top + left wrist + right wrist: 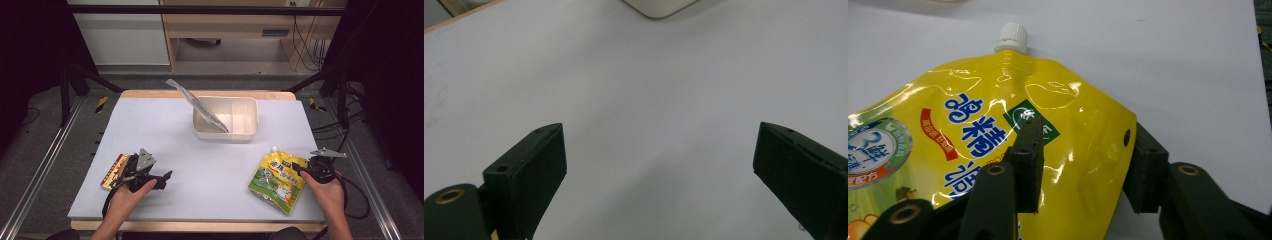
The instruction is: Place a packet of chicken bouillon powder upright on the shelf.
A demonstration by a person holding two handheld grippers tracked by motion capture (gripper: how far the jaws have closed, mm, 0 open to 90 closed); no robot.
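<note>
Pinching the near-right corner of the yellow spout pouch (998,120), which lies flat at the near right of the tabletop (200,150), the right claw (1083,165) looks set to lift it toward the white bin (248,131), while the left claw (659,175) hovers wide open and empty near left, beside a small flat packet (112,171).

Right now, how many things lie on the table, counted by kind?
Yellow pouch: 1
White tub: 1
Silver packet leaning in the tub: 1
Flat orange packet by the left gripper: 1
Total: 4
</note>
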